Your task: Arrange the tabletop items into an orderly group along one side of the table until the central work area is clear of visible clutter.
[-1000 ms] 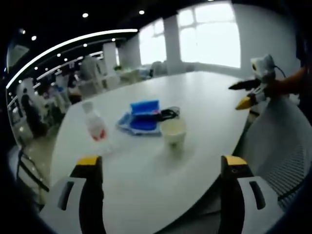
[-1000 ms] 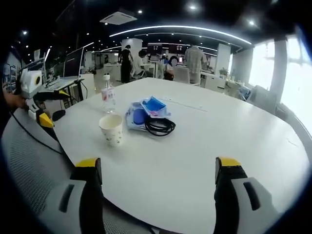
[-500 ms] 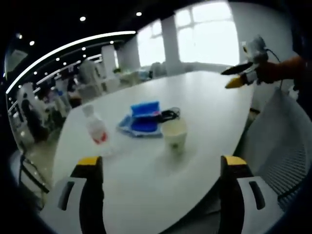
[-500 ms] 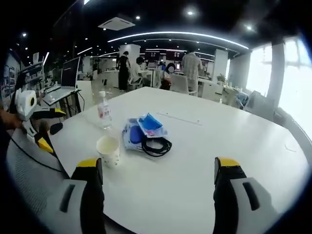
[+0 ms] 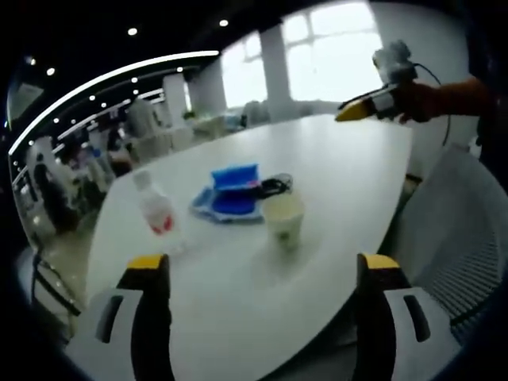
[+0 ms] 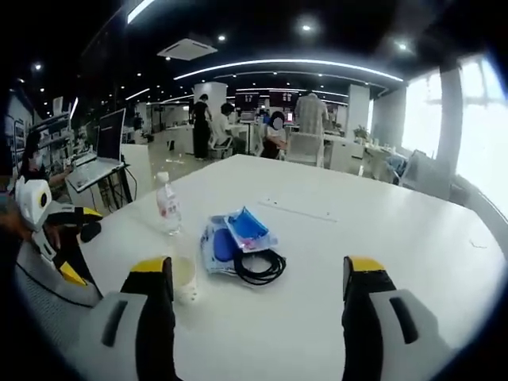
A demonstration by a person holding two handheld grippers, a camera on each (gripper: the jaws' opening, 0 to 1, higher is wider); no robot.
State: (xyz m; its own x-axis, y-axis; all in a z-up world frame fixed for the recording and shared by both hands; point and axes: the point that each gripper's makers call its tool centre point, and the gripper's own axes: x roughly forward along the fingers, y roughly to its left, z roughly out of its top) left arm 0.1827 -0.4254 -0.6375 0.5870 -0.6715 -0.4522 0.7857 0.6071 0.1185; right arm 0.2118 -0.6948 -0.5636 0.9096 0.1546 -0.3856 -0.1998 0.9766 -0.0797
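Both tools are off the white surface [image 6: 381,238] – left tool [image 5: 258,274] jaws spread wide, nothing held; right tool [image 6: 258,274] the same. The clutter sits in one loose group mid-surface: paper cup [image 5: 283,218] nearest the edge, blue pouch pile [image 5: 232,193] just behind it with a black cable coil [image 6: 258,267] against it, water bottle [image 6: 167,205] upright beside them. In the right gripper view the cup is partly hidden behind that tool's left jaw.

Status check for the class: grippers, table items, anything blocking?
Left gripper and right gripper both open, holding nothing. Paper cup, water bottle, blue pouch and black cable clustered mid-table, untouched. Approach unobstructed.
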